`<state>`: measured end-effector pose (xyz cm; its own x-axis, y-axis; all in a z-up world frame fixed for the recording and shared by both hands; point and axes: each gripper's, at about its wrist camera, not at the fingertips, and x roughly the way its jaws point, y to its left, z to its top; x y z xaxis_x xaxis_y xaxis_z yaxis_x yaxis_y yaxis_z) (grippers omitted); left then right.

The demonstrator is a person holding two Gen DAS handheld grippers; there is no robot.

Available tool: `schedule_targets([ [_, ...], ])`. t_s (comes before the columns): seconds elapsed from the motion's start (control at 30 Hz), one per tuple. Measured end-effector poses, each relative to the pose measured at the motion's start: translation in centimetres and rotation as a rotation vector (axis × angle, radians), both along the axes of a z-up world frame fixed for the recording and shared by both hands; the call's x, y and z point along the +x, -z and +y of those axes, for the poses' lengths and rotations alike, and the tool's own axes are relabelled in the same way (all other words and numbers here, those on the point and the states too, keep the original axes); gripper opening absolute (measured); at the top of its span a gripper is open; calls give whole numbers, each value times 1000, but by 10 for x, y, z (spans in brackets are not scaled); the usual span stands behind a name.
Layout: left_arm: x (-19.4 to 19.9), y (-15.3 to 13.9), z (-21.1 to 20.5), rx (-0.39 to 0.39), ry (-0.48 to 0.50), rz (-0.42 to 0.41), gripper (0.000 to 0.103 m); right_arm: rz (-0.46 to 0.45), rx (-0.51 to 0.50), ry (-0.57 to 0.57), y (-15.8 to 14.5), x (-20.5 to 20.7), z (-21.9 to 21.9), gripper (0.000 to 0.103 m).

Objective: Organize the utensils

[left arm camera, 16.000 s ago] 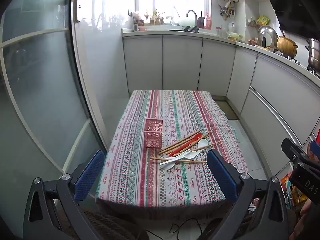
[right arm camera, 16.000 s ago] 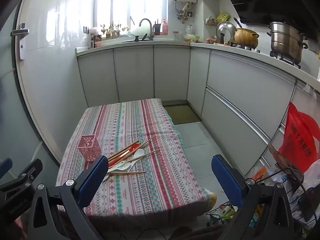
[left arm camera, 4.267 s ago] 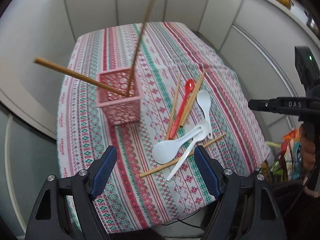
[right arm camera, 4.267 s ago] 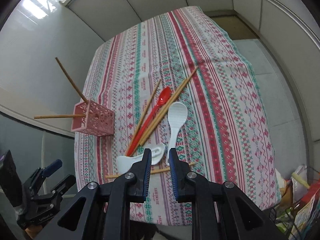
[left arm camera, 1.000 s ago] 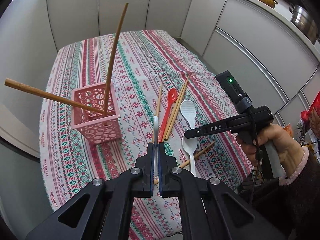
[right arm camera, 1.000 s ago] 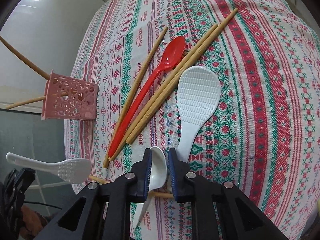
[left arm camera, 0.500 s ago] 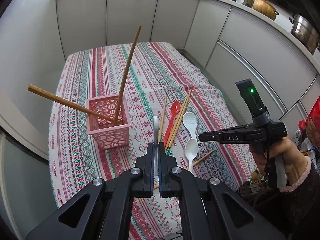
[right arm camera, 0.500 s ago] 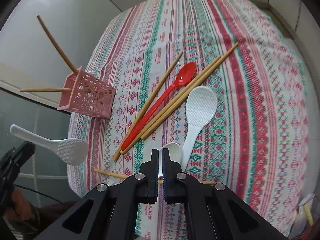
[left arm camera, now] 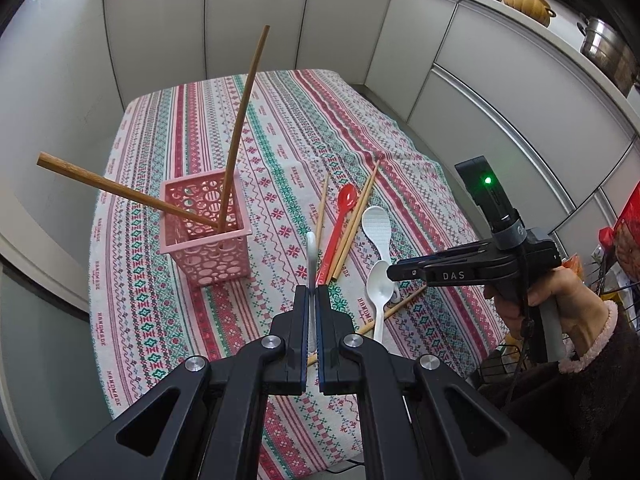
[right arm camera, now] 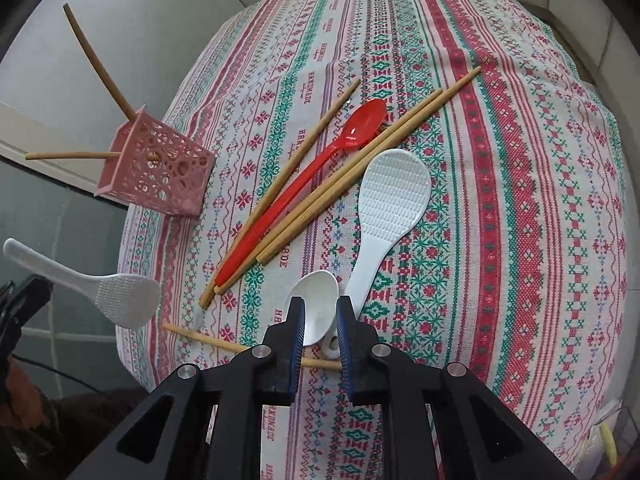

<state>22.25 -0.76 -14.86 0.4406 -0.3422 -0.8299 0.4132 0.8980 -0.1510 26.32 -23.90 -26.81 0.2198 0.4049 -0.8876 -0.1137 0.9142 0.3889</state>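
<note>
My left gripper (left arm camera: 313, 300) is shut on a white rice paddle (left arm camera: 311, 258), seen edge-on, held in the air in front of the pink basket (left arm camera: 204, 232). Two chopsticks (left arm camera: 240, 128) lean in that basket. From the right wrist view the paddle (right arm camera: 120, 300) hangs at the lower left. My right gripper (right arm camera: 320, 320) hovers low over the table; its jaws are opening, with the bowl of a white spoon (right arm camera: 316, 300) between them. That spoon (left arm camera: 378, 284) lies on the cloth. A red spoon (right arm camera: 320, 160), a second white paddle (right arm camera: 392, 200) and several chopsticks (right arm camera: 348, 168) lie beyond.
The striped tablecloth (left arm camera: 280, 120) covers a small table whose near edge lies just under both grippers. Grey cabinets (left arm camera: 500, 100) wrap around the back and right. A person's hand (left arm camera: 560, 300) holds the right gripper. One chopstick (right arm camera: 208, 338) lies crosswise near the front edge.
The right gripper's jaws closed to shut half a second ago and now stand apart around the white spoon's bowl. It pulled back from the table. The left gripper kept still with its paddle.
</note>
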Motion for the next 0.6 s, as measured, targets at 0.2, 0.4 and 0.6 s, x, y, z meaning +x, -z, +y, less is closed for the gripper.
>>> schedule_targets([
  [0.2, 2, 3, 0, 6, 3, 11, 2, -22, -29, 23, -2, 1, 5, 60],
  [0.4, 5, 2, 1, 7, -9, 9, 2, -17, -133, 101, -14, -4, 24, 57],
  [0.6, 4, 2, 5, 22, -22, 2, 2, -8, -283, 144, -4, 0, 51, 56],
])
